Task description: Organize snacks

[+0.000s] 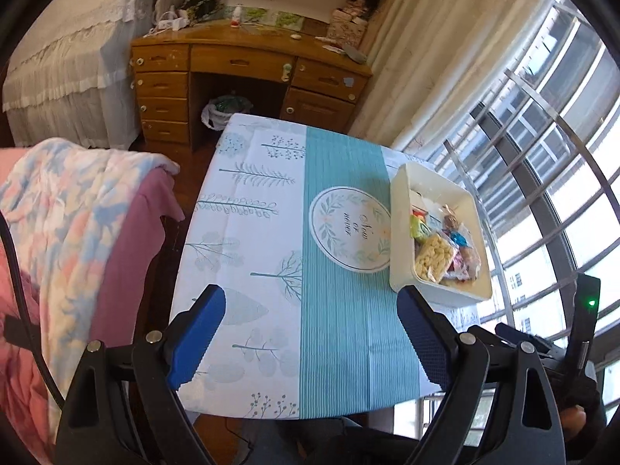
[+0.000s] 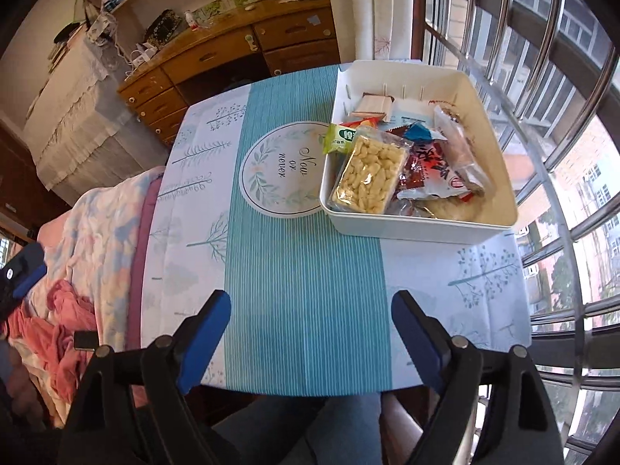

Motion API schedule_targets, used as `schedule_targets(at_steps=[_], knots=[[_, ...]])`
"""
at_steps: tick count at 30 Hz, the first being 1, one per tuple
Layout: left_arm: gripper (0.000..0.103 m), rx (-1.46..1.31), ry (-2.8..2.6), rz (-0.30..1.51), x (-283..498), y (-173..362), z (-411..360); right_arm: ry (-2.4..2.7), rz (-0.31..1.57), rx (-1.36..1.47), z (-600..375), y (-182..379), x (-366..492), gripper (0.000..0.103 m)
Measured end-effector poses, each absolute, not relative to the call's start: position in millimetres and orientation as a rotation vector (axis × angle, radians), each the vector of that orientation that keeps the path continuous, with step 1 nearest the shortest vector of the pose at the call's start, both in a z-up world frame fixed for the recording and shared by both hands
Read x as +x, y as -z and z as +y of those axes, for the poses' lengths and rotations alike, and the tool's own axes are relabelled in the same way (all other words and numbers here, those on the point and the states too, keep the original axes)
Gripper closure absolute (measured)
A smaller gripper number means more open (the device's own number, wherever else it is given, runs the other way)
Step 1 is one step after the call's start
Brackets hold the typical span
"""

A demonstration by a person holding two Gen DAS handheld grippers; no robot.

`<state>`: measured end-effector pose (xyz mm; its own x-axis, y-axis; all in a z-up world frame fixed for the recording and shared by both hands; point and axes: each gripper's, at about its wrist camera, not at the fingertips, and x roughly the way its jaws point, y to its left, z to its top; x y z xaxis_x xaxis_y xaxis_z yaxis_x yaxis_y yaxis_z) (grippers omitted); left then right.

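Observation:
A white bin (image 2: pixel 410 228) stands on the table's right side and holds several snacks: a clear pack of yellow puffs (image 2: pixel 368 172), a green packet (image 2: pixel 341 138), a red bag (image 2: pixel 430 178) and wafers (image 2: pixel 374 106). The bin also shows in the left wrist view (image 1: pixel 399 240), with the yellow pack (image 1: pixel 432 257) inside. My left gripper (image 1: pixel 310 310) is open and empty above the table's near edge. My right gripper (image 2: pixel 310 314) is open and empty, near the front edge, apart from the bin.
The table wears a blue and white cloth (image 2: pixel 294 271) with a round emblem (image 2: pixel 283 176). A chair draped with blankets (image 1: pixel 77 224) stands at the left. A wooden desk (image 1: pixel 248 77) is behind the table. Window bars (image 2: pixel 562 116) run along the right.

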<state>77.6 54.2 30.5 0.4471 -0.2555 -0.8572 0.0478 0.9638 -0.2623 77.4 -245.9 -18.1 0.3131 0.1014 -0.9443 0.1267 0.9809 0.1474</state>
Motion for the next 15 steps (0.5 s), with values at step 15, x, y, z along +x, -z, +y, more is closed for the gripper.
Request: schedule_targets(at_steps=[15], knots=[[0.001,-0.128,0.191,0.961,46,-112,-21,-0.102,1.106,0.202,-245,-82,30,0.002]])
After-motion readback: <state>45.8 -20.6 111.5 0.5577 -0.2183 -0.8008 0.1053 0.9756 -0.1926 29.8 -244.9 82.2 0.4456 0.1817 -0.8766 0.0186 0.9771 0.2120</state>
